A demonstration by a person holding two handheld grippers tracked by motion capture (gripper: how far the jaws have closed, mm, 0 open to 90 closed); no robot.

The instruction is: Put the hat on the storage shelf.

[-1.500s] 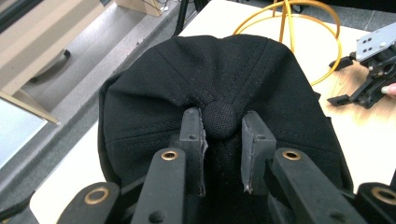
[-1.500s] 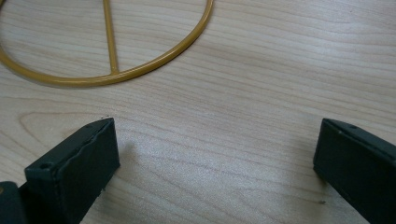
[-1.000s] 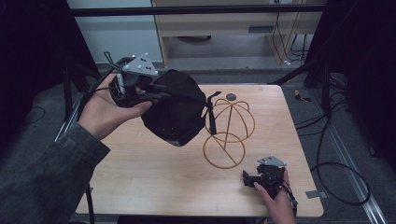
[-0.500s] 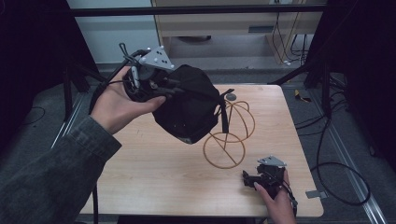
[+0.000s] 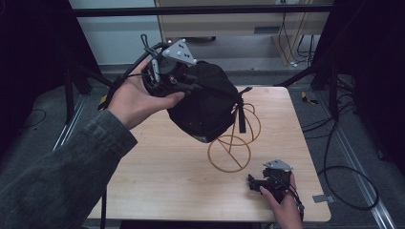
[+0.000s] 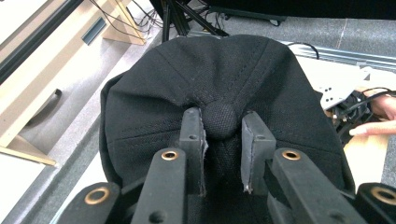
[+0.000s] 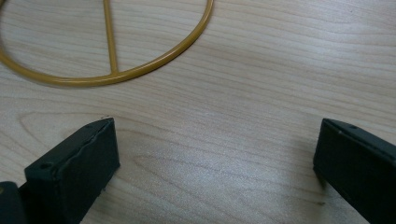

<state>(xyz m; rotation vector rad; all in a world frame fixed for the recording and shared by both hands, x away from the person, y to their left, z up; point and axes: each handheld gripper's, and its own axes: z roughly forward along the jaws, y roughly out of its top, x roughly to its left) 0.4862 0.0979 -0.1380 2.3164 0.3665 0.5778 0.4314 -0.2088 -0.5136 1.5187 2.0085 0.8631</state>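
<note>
So the black cap (image 5: 205,102) is up in the air over the far side of the surface (image 5: 157,167), crown facing the left gripper (image 6: 219,140), opening tilted down toward the gold wire stand (image 5: 234,143). Its top button (image 6: 220,120) sits right between the fingers (image 6: 192,135), which are clamped on the fabric there. The right gripper (image 7: 215,158) rests on the surface, fingers spread wide with nothing between them.

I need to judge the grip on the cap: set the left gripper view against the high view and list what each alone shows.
Left gripper view: the pads pinch the fabric on either side of the crown button of the black cap.

High view: the cap hangs over the gold wire stand; the left hand carries it.

Both: the cap, and the right gripper low on the table.
</note>
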